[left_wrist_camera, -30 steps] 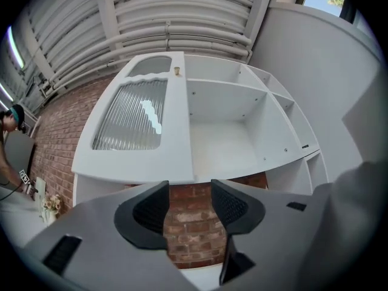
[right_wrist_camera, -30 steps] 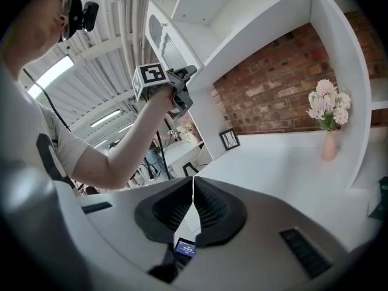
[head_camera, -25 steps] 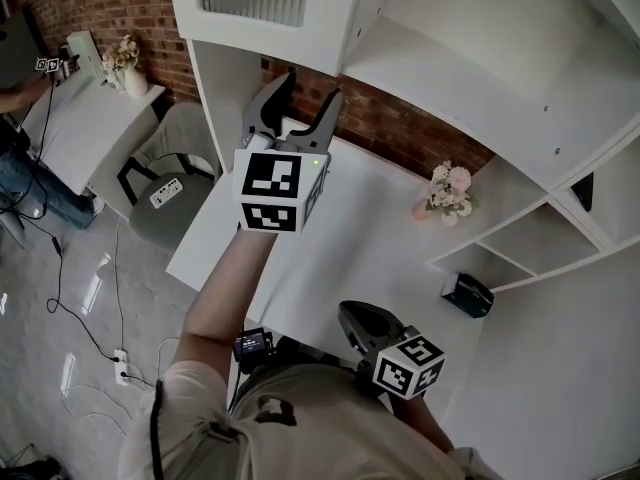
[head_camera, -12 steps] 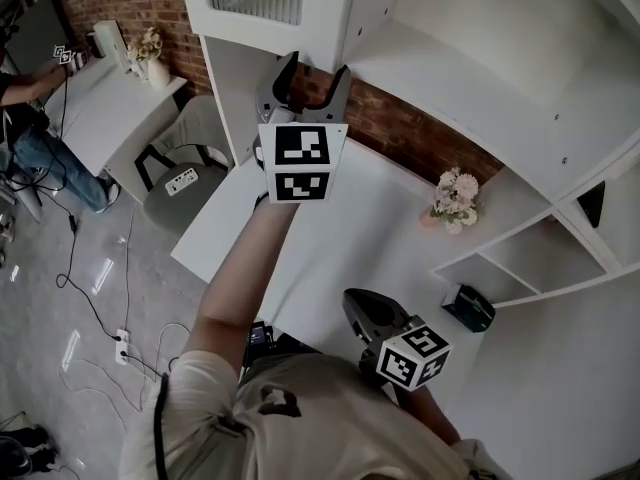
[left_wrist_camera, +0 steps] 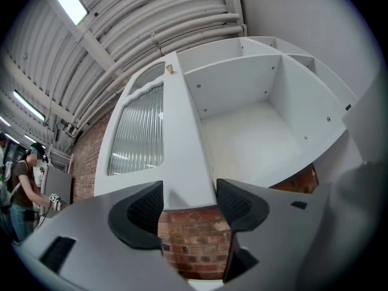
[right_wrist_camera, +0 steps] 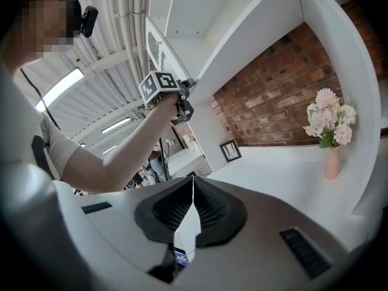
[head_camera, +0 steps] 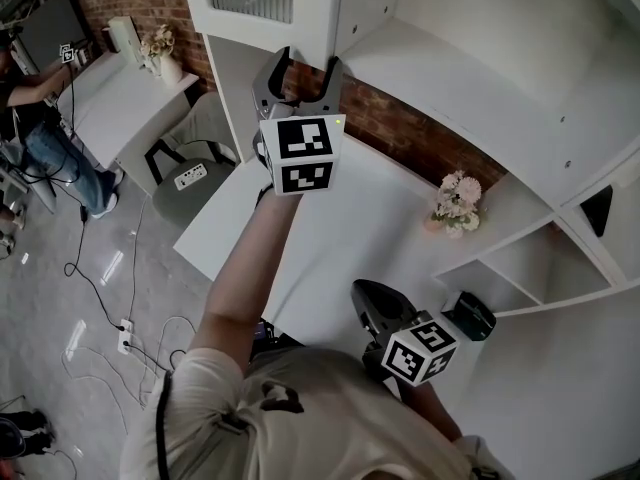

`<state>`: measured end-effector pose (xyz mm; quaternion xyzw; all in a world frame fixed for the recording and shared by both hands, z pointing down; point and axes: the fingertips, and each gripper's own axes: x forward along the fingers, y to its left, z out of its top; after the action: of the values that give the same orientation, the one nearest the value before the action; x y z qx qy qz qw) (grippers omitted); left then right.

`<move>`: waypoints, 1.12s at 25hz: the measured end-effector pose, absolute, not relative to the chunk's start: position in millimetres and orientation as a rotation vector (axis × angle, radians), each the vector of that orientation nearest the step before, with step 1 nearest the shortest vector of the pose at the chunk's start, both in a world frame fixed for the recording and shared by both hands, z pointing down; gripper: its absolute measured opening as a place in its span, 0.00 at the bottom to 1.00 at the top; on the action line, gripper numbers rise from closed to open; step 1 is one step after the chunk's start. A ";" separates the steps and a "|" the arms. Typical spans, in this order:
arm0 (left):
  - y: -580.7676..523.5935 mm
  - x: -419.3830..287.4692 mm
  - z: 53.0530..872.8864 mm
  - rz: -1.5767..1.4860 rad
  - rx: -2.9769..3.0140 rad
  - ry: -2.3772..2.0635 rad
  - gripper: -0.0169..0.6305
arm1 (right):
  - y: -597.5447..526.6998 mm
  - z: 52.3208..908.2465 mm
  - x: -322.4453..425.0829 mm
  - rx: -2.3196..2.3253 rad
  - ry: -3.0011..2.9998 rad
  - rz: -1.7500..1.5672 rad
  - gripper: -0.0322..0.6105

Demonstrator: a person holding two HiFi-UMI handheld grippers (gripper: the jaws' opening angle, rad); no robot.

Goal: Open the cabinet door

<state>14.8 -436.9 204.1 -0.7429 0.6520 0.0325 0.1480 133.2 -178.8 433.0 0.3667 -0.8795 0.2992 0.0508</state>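
The white cabinet door (head_camera: 312,8) with a ribbed glass panel (left_wrist_camera: 136,135) stands swung out from the open, empty cabinet (left_wrist_camera: 254,132). My left gripper (head_camera: 304,68) is raised to the door's lower edge. In the left gripper view that edge (left_wrist_camera: 188,190) sits between the two pads, and the jaws have just been opening. The left gripper (left_wrist_camera: 190,199) is open, and I see no pad pressing on the door. My right gripper (head_camera: 365,303) hangs low near my body over the desk. In the right gripper view its pads (right_wrist_camera: 193,190) meet, with nothing between them.
A white desk (head_camera: 330,238) runs under the cabinet against a brick wall. On it stands a pink flower vase (head_camera: 455,203). A dark box (head_camera: 468,313) sits on a lower shelf at right. A grey chair (head_camera: 190,168) and another person (head_camera: 40,118) are at left, with cables on the floor.
My left gripper has moved up a little to the door's lower edge and rolled, so its marker cube faces me squarely. The right gripper has shifted slightly right.
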 end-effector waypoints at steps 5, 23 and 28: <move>-438.7 14.9 204.8 0.095 -2.168 1.851 0.45 | -182.0 434.1 133.4 1.090 -2.686 0.918 0.09; -441.6 12.2 206.1 0.046 -2.274 1.778 0.45 | -181.4 429.9 134.0 1.119 -2.713 0.932 0.09; -440.3 11.2 205.9 0.028 -2.294 1.764 0.45 | -183.0 426.9 131.3 1.099 -2.735 0.932 0.09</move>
<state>11.2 -440.3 205.9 -0.7866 0.6050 0.0095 0.1233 131.3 -183.0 426.9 0.3555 -0.8844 0.3014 0.0249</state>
